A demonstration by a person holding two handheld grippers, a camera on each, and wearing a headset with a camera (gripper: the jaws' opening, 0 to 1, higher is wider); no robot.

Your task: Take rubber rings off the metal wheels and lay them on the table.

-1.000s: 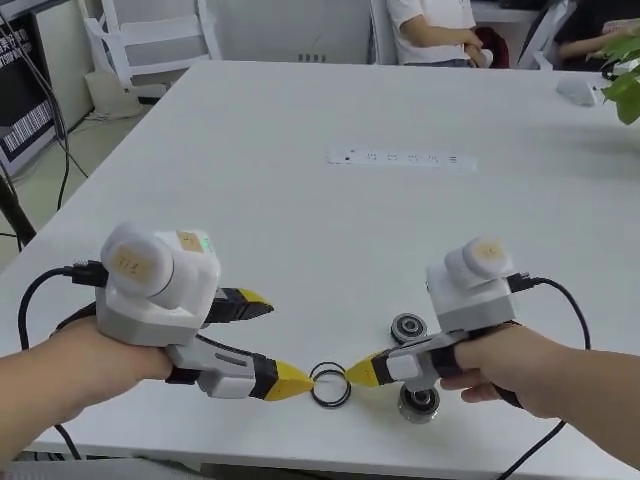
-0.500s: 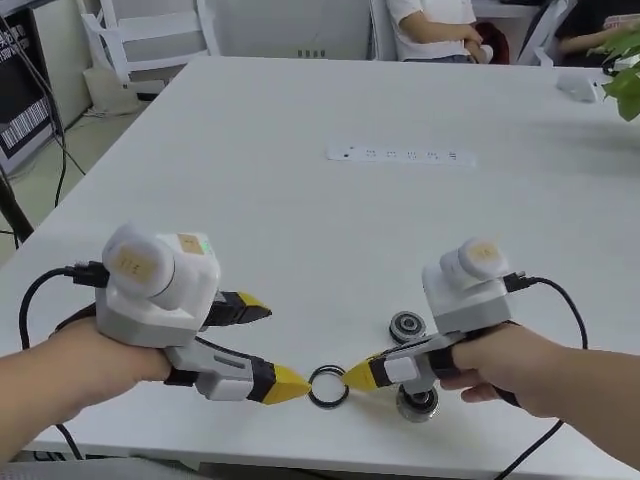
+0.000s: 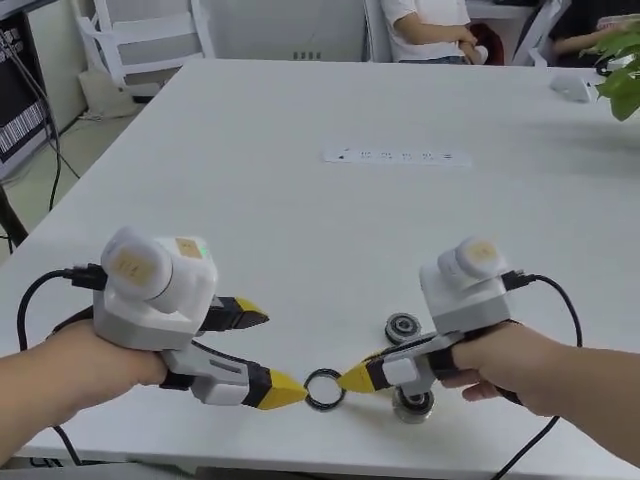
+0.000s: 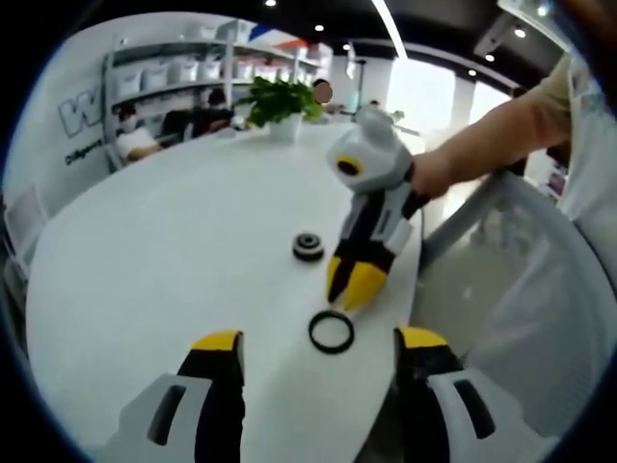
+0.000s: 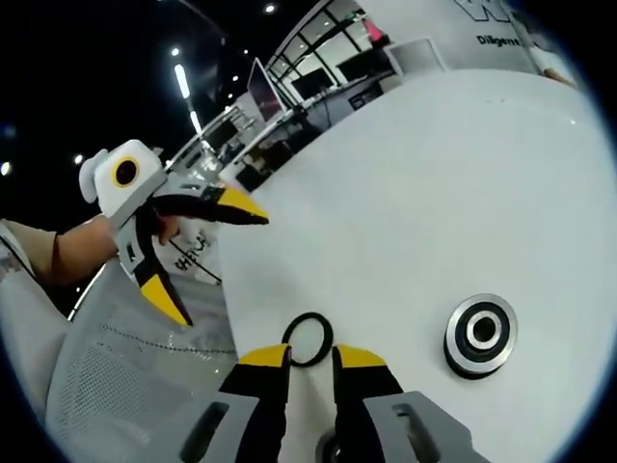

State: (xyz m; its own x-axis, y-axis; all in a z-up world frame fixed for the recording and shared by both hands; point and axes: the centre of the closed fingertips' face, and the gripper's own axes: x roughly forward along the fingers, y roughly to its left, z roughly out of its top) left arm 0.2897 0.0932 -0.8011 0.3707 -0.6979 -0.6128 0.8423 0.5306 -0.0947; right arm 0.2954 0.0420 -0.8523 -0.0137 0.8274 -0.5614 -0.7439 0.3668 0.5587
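Note:
A black rubber ring (image 3: 325,388) lies flat on the white table (image 3: 300,200) near its front edge, also seen as the ring (image 4: 331,331) and the ring (image 5: 308,340). My left gripper (image 3: 272,355) is open, its lower tip just left of the ring. My right gripper (image 3: 350,378) is shut with nothing in it, its tip at the ring's right side. One metal wheel (image 3: 403,326) stands behind the right gripper, the same wheel (image 4: 308,246) and wheel (image 5: 480,334). A second wheel (image 3: 412,405) sits partly hidden under the right gripper.
A white power strip (image 3: 395,155) lies mid-table. A green plant (image 3: 622,85) stands at the far right. A person (image 3: 430,25) sits at the far end, with white chairs (image 3: 150,40) at the back left. The table's front edge runs just below the ring.
The right gripper's tip has edged slightly left toward the ring and the left gripper has dipped a little. The ring and the wheels have stayed put.

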